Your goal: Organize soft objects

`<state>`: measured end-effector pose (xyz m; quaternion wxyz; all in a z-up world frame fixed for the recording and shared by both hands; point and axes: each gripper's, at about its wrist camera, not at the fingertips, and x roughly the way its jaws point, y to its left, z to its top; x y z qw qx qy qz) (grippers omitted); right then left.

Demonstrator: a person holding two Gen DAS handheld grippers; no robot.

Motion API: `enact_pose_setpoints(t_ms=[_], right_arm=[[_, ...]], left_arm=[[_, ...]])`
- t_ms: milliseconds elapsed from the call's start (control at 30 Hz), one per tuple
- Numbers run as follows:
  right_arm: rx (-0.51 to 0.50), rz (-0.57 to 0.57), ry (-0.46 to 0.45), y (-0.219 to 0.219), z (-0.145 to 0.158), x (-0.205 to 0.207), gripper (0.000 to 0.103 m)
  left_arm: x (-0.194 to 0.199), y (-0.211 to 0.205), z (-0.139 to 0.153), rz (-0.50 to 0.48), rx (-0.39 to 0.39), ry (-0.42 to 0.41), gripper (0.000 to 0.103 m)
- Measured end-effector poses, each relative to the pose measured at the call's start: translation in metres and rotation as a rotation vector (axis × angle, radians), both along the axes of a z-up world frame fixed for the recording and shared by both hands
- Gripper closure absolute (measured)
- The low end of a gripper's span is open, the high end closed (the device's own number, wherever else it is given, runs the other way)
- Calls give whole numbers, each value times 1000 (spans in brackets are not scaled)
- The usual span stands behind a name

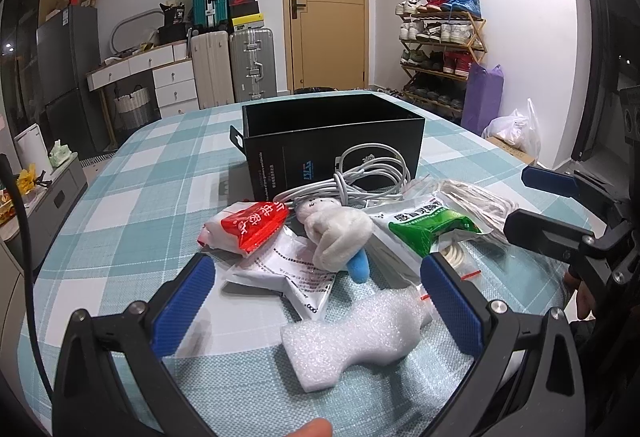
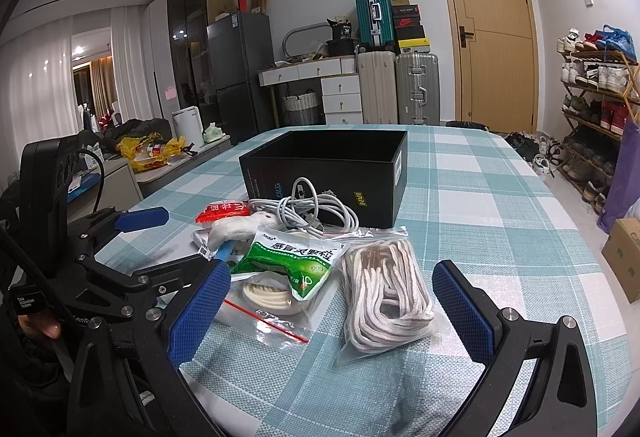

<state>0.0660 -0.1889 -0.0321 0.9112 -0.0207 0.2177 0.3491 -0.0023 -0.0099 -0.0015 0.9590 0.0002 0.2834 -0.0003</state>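
A: Tongs, two pairs. Left gripper: blue pads spread wide, nothing between them, poised low over the near edge of the pile. Right gripper: likewise spread wide and empty, its pads flanking the bag of cord without touching it.

B: Receptacle?

A: One black box, open-topped, standing on the checked tablecloth just behind the pile. What shows of its inside looks empty.

B: Items outstanding?

A: All of them, by my count. White foam piece, nearest the left gripper. Plush toy, white with a blue end. Red packet. Green packet. White printed pouch. Coiled white cable, resting against the box front. Bag of cord, as above. Judged: sorting not yet begun.

B: Orientation of the bag of cord?

A: Lying flat; long axis runs from the right gripper toward the box, skeins lengthwise inside the clear plastic. Foam piece: long axis crosswise between the left pads, waisted in the middle.
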Motion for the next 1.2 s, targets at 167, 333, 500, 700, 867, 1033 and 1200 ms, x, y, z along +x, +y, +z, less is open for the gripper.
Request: enact_pose_setpoints(t_ms=[167,333,500,700,867,1033,1200], right_arm=[[0,0,0,0,0,0,0],[-1,0,0,0,0,0,0],[-1,1,1,0,0,0,0],[-1,0,0,0,0,0,0],[-2,1,0,1,0,0,0],[-2,-2,2,2,1,0,0],[-3,-4,2,-2,-2,2,0]], left_arm=[[0,0,0,-1,1,0,0],[0,-2,0,-5,5,1,0],[0,-2,-1,-5,5,1,0],[0,-2,-1,-6,6,1,0],[0,-2,-1,-7,6,1,0],[0,-3,-1,-7,6,2,0],[0,-4,-1,-8,8,4,0]])
